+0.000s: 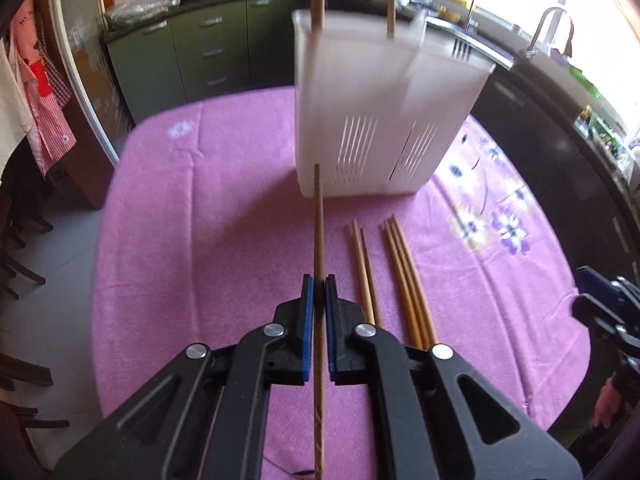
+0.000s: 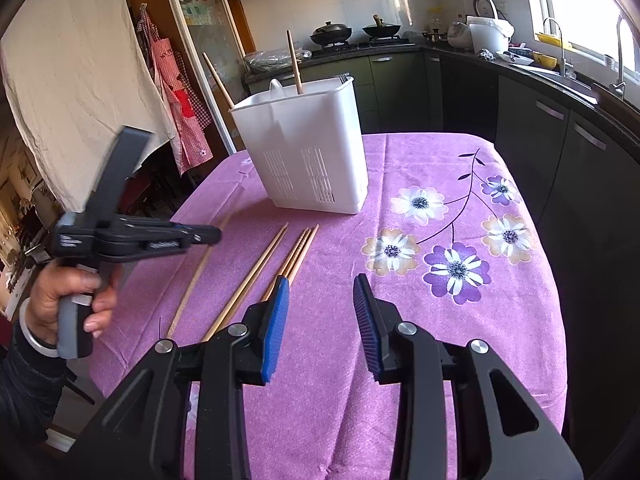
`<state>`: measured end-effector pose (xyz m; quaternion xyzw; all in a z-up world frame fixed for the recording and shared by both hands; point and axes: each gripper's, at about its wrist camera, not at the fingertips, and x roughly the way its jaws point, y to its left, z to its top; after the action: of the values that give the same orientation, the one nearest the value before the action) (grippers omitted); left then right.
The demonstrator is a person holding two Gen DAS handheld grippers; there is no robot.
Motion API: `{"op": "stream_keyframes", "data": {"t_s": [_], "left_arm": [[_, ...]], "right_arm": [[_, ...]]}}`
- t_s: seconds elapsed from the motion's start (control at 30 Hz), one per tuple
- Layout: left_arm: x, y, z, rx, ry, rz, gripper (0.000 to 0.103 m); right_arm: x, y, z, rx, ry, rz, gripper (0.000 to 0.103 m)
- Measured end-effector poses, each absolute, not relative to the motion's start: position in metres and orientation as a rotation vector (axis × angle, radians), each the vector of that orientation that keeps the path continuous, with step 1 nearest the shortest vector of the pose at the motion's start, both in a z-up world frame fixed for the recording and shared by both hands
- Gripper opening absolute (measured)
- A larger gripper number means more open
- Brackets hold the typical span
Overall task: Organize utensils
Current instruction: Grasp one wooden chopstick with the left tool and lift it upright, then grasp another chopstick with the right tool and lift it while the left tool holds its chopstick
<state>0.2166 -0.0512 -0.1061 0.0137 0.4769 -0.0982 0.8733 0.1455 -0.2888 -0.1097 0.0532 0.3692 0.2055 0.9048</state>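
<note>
My left gripper (image 1: pixel 319 280) is shut on a dark wooden chopstick (image 1: pixel 318 224) that points at the white slotted utensil holder (image 1: pixel 376 112). It also shows in the right wrist view (image 2: pixel 214 235), with the chopstick (image 2: pixel 192 280) running under it. Several loose chopsticks (image 1: pixel 400 280) lie on the pink tablecloth to its right, in two groups; they also show in the right wrist view (image 2: pixel 276 260). Two chopsticks (image 2: pixel 295 66) stand in the holder (image 2: pixel 308 152). My right gripper (image 2: pixel 322 286) is open and empty above the cloth, near the loose chopsticks.
The table has a pink cloth (image 2: pixel 440 300) with a flower print on the right. Kitchen counters, a stove with pans (image 2: pixel 332 34) and a sink (image 2: pixel 560 64) lie behind and to the right. Aprons (image 2: pixel 176 92) hang at the left.
</note>
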Motion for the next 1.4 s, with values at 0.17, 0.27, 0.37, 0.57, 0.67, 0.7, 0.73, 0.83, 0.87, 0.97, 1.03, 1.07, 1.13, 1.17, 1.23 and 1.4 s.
{"op": "stream_keyframes", "data": {"t_s": [0.17,0.27,0.37,0.57,0.67,0.7,0.73,0.83,0.87,0.97,1.03,1.07,1.13,1.17,1.23,1.4], "left_arm": [[0.182,-0.034,-0.064,0.001,0.878,-0.212,0.005],[0.161,-0.03,-0.047,0.006,0.821,-0.206,0.005],[0.144,-0.03,-0.041,0.015,0.788,-0.208,0.005],[0.12,-0.025,-0.041,0.038,0.743,-0.192,0.005],[0.111,-0.022,-0.039,0.033,0.737,-0.206,0.005],[0.109,-0.022,-0.039,0.032,0.736,-0.209,0.005],[0.106,-0.021,-0.039,0.034,0.734,-0.211,0.005],[0.102,-0.022,-0.039,0.047,0.729,-0.21,0.005],[0.101,-0.022,-0.039,0.048,0.729,-0.212,0.005],[0.1,-0.022,-0.039,0.056,0.729,-0.215,0.005],[0.101,-0.024,-0.038,0.059,0.729,-0.217,0.005],[0.101,-0.024,-0.038,0.062,0.728,-0.218,0.005],[0.102,-0.024,-0.038,0.061,0.728,-0.221,0.005],[0.102,-0.023,-0.038,0.059,0.728,-0.222,0.005],[0.102,-0.023,-0.038,0.056,0.727,-0.223,0.005],[0.102,-0.021,-0.038,0.054,0.727,-0.222,0.005]], "right_arm": [[0.144,-0.288,-0.107,0.103,0.757,0.427,0.035],[0.145,-0.286,-0.107,0.102,0.76,0.429,0.038],[0.147,-0.284,-0.11,0.102,0.77,0.433,0.038],[0.153,-0.277,-0.118,0.084,0.804,0.432,0.038],[0.163,-0.271,-0.126,0.068,0.836,0.425,0.038],[0.169,-0.269,-0.129,0.065,0.851,0.425,0.038],[0.175,-0.266,-0.132,0.066,0.867,0.428,0.038],[0.201,-0.255,-0.143,0.067,0.927,0.433,0.036],[0.212,-0.25,-0.147,0.067,0.952,0.434,0.034],[0.237,-0.237,-0.161,0.089,1.031,0.455,0.026],[0.248,-0.227,-0.167,0.086,1.063,0.462,0.021],[0.251,-0.224,-0.168,0.081,1.069,0.463,0.021],[0.256,-0.217,-0.172,0.068,1.088,0.466,0.02],[0.258,-0.212,-0.174,0.054,1.095,0.462,0.019],[0.261,-0.204,-0.175,0.027,1.097,0.452,0.018],[0.265,-0.191,-0.18,-0.024,1.119,0.426,0.017]]}}
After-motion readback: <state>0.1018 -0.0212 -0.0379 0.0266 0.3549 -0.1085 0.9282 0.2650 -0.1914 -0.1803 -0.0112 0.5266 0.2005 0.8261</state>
